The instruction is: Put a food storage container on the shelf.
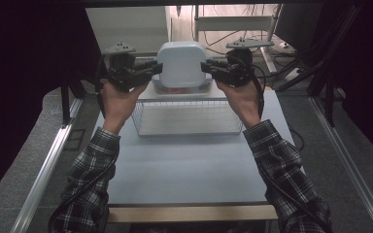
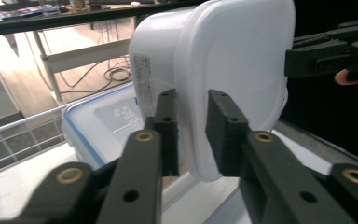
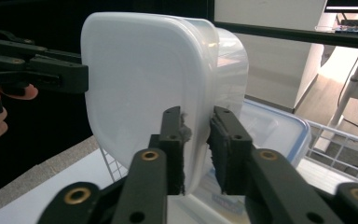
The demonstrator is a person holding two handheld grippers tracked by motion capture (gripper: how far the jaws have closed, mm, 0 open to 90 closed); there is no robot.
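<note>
Both my fingers (image 1: pixel 151 69) (image 1: pixel 208 68) pinch the tub (image 1: pixel 181 63) rim, left and right; I should lift evenly, clear of the box (image 1: pixel 180 90).

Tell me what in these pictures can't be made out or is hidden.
- High view: the contents of the blue-rimmed box, covered by the white container held over it.
- Left gripper view: the print on the white container's label, too small and blurred.
- Right gripper view: the wire basket, mostly hidden behind the container and cut off at the right edge.
- Both gripper views: the white container's inside, behind its opaque walls.
</note>
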